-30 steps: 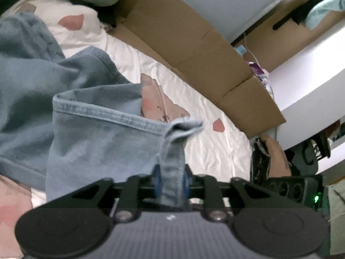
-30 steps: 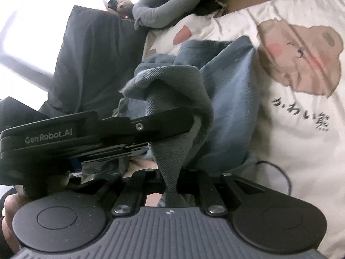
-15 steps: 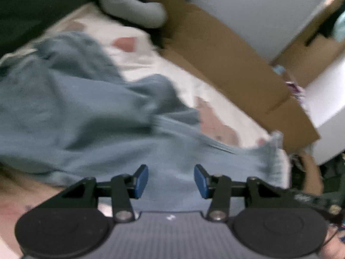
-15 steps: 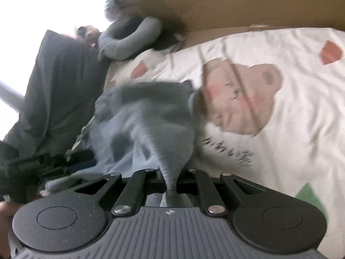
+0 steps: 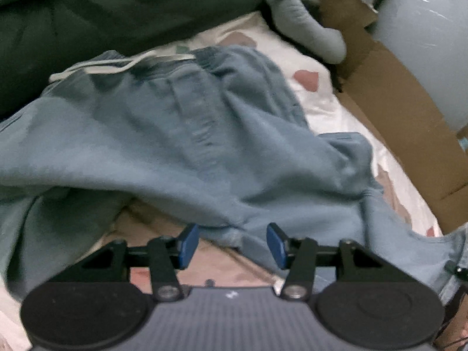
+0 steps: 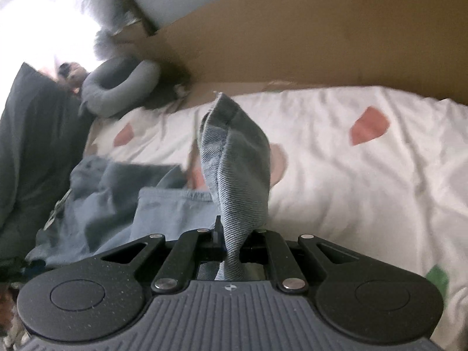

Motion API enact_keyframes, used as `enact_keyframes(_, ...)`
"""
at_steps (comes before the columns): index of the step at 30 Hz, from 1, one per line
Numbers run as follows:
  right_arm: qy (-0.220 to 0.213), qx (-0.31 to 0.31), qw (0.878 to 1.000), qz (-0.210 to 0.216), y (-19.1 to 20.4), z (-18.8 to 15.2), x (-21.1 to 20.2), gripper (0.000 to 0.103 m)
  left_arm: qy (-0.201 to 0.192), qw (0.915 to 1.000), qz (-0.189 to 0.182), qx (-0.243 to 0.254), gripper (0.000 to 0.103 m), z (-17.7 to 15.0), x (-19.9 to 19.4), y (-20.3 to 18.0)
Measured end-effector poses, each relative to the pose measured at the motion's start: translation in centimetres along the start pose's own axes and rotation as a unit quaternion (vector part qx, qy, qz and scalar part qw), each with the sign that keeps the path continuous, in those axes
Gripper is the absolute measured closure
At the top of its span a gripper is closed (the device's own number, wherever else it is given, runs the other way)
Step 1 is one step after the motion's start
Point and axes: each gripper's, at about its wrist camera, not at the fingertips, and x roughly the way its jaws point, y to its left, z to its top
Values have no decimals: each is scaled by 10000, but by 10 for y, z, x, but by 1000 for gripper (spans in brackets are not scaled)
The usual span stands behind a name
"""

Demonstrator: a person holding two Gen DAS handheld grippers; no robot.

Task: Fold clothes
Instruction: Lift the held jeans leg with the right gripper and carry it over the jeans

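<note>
Blue denim trousers (image 5: 187, 140) lie crumpled on a white bedsheet (image 5: 316, 105), waistband and white drawstring at the far side. My left gripper (image 5: 231, 245) is open and empty, its blue pads just short of the trousers' near edge. In the right wrist view my right gripper (image 6: 232, 238) is shut on a trouser leg end (image 6: 237, 169), which stands up from the jaws above the sheet (image 6: 351, 181). The rest of the trousers (image 6: 117, 201) lies to the left.
A brown cardboard sheet (image 6: 307, 38) lines the far edge of the bed. A grey neck pillow (image 6: 120, 87) lies in the far left corner, also in the left wrist view (image 5: 304, 23). A dark cushion (image 5: 102, 14) rests behind the trousers.
My left gripper has let go of the trouser hem and opened, and now faces the waist part. My right gripper has carried the leg end to the right, away from the pile.
</note>
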Motion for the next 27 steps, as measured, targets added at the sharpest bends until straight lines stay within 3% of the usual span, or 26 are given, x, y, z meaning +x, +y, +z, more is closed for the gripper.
enact_keyframes(16, -972, -57, 9904, -980, -49, 63, -37, 98, 256, 9933, 1107, 217, 39, -28, 7, 66)
enact_keyframes(20, -996, 173, 9881, -1162, -63, 67, -37, 97, 299, 9899, 1365, 249, 38, -34, 11, 81)
enact_keyframes(23, -914, 355, 9878, -1209, -70, 60, -36, 93, 291, 9876, 1507, 330, 35, -38, 15, 89)
enact_keyframes(27, -817, 419, 9880, -1243, -72, 44, -38, 71, 262, 9830, 1723, 577, 32, -44, 25, 99)
